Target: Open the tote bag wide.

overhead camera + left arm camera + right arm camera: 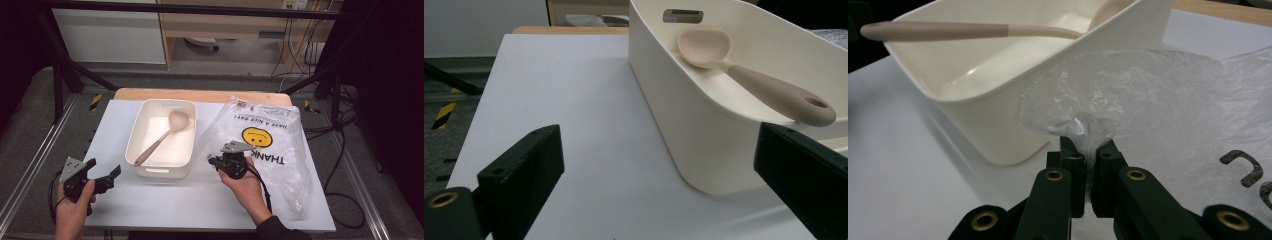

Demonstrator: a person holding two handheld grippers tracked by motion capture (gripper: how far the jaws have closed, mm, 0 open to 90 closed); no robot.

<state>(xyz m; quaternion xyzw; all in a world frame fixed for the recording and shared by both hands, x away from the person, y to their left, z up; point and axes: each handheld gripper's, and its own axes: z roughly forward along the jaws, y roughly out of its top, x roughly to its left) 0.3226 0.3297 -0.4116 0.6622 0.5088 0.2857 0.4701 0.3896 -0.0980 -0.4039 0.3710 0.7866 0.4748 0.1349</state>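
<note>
Black jaws pinched almost together: the right gripper (pixel 1089 165) has a bunched fold of the clear plastic bag (pixel 1128 95) clamped between its pads, and the film puffs up just above the tips. From above, the right gripper (pixel 216 161) sits at the bag's left edge, held in a hand (pixel 246 181) that comes in from the near side of the table (pixel 200 200). Over on the left, the other hand (pixel 75 205) holds the left gripper (pixel 111 178) near the table's front left corner, jaws standing wide apart with nothing between them, aimed toward the cream tub (pixel 684 125) just ahead but not touching it.

Move a little farther out and there's that tub (pixel 162 137), a rectangular cream plastic bin with cut-out handles, sitting on the white tabletop just left of the bag. Inside it lies a beige spoon (pixel 160 137), set diagonally, bowl toward the far right corner, handle toward the near left wall.

The plastic bag (pixel 265 150) spreads flat across the right half of the table, yellow smiley face (pixel 256 137) and black lettering on it, reaching to the far edge.
</note>
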